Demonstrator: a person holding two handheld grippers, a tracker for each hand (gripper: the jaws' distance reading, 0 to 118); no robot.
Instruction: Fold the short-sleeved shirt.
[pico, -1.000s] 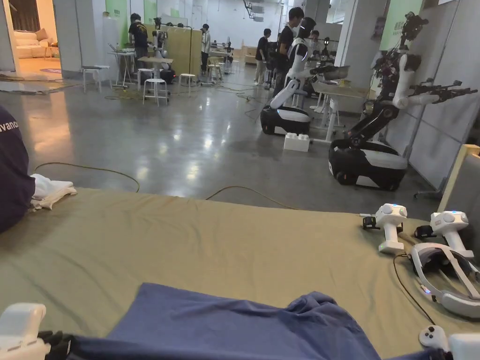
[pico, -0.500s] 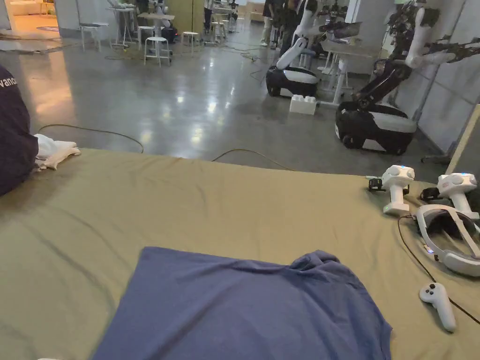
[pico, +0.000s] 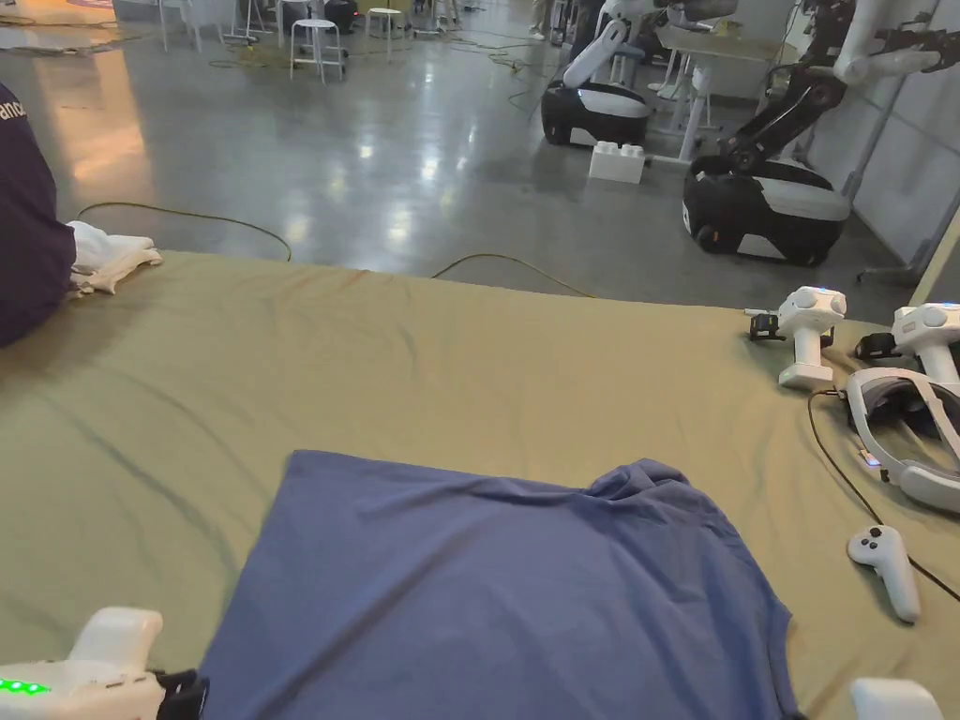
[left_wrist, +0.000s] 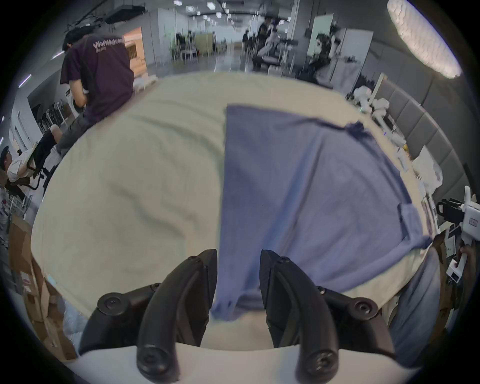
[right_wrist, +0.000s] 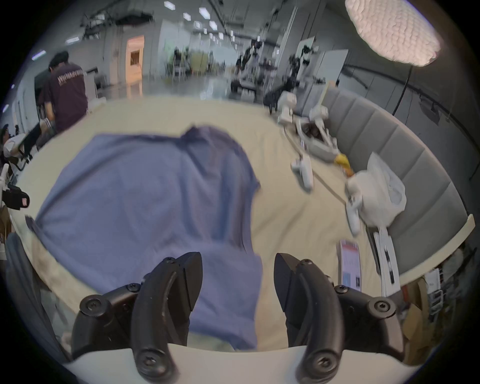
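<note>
A blue short-sleeved shirt (pico: 506, 581) lies spread on the olive bed sheet (pico: 450, 375), with its far right corner bunched up. My left gripper (left_wrist: 238, 259) sits at the shirt's near left corner. Its jaws stand apart, with the blue cloth (left_wrist: 298, 194) lying loose between them. In the head view this gripper's black tip (pico: 178, 694) touches the shirt's left edge. My right gripper (right_wrist: 238, 262) is open at the near right part of the shirt (right_wrist: 145, 197), and the cloth's edge runs between its jaws. Its white housing (pico: 895, 701) shows at the bottom right.
On the bed's right side lie a white headset (pico: 905, 441), a small controller (pico: 886, 567) and two white handles (pico: 811, 333). A person in a dark shirt (pico: 28, 206) sits at the left edge beside white cloth (pico: 108, 258). A grey headboard (right_wrist: 389, 156), bag (right_wrist: 376, 192) and phone (right_wrist: 350, 262) are at right.
The head camera has tilted down, so more of the shirt shows. The shirt lies as before. Both grippers left the frame half a second ago and have come back into its bottom corners.
</note>
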